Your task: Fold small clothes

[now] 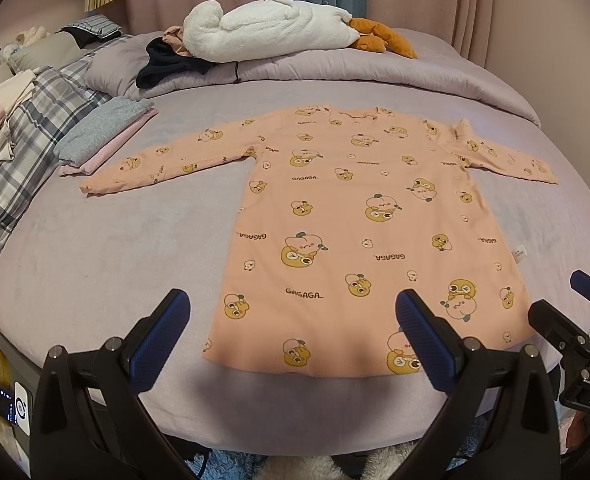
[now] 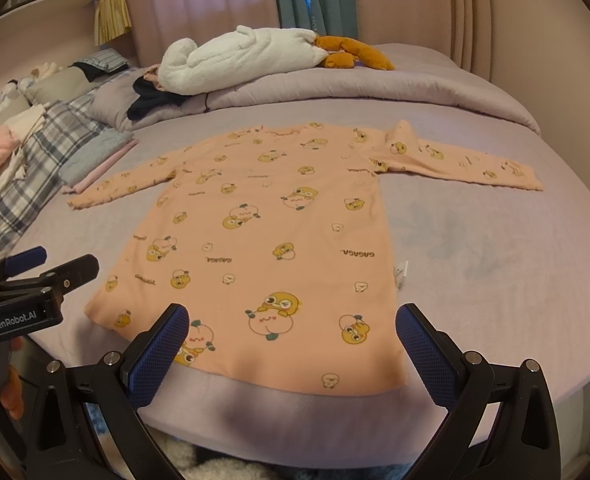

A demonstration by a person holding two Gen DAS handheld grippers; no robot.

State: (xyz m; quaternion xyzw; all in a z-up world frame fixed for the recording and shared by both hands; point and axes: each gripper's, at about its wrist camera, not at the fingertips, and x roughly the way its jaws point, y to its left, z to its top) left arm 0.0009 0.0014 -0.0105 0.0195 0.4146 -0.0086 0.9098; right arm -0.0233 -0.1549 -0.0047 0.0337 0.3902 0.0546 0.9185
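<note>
A small peach-pink long-sleeved cotton top printed w/ yellow cartoon faces and "GAGAGA" lettering point(image 1: 359, 216) is laid flat, unfolded, on a bed covered in a lilac fleece sheet point(image 1: 115, 248), both sleeves stretched out to the sides, neckline at the far end, hem at the near edge. The left gripper w/ black arms and blue textured pads point(image 1: 293, 336) is held just above the hem, fingers spread wide, nothing pinched. The right gripper of the same build point(image 2: 293, 344) is likewise spread wide over the hem's right half, nothing held. In the left wrist view the right gripper is seen at the far right edge; in the right wrist view the left gripper is seen at the left edge, marked "GenRobot.AI", w/ fingertips of the person's hand below it. A white care label at the top's right side seam is clearest in the left view. A folded grey-blue knit over a folded pink cloth point(image 1: 103, 136) lies near the left sleeve, beside a plaid grey-and-white duvet point(image 1: 27, 148). At the far end, a white plush toy w/ orange feet point(image 1: 271, 30) rests on a rolled lilac quilt; dark clothing point(image 1: 167, 66) lies by it.
</note>
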